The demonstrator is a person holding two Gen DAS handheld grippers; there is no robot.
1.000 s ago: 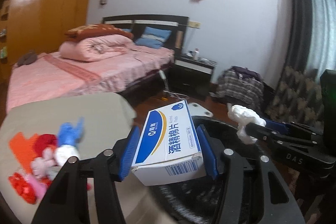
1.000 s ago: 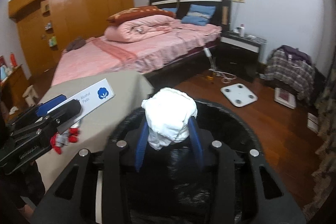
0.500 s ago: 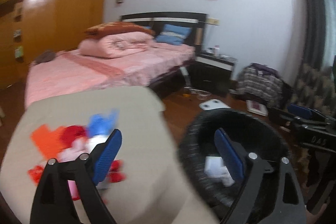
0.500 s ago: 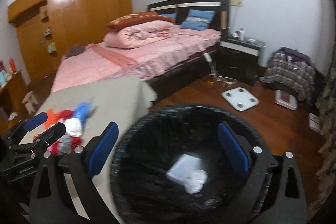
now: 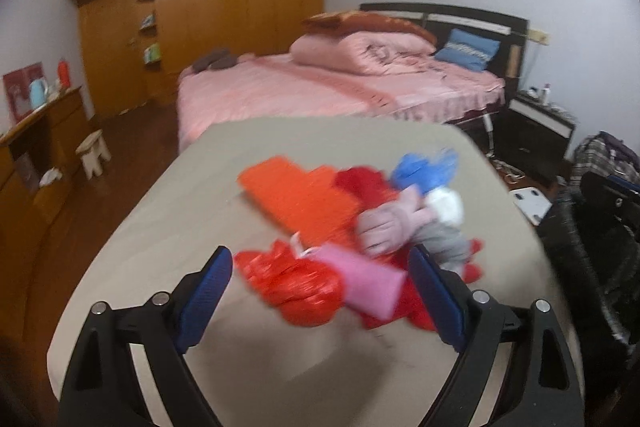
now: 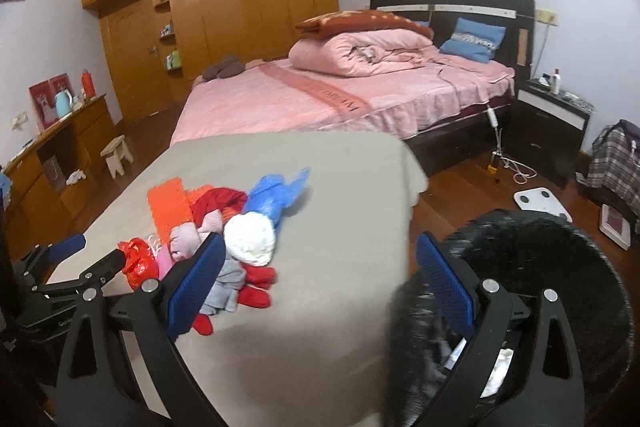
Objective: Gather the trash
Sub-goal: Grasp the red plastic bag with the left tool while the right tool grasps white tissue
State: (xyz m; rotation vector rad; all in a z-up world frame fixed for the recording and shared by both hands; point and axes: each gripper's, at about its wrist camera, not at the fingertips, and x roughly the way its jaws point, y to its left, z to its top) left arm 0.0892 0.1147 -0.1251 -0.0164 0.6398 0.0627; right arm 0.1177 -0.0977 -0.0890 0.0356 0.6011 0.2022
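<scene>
Left wrist view: close above worktop (image 5: 168, 227), facing bed (image 5: 320, 95). Right wrist view: further right, over worktop edge and bin (image 6: 560, 267), same heading. Shared: clutter pile (image 6: 224, 239), bed, wardrobe (image 6: 240, 7).

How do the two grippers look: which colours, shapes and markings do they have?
The left gripper and the right gripper look alike: black angular plastic frames with triangular cut-outs, silver round bolts at the joints, and flat blue ribbed finger pads. No cables or sleeves show; any lettering is unreadable.
</scene>
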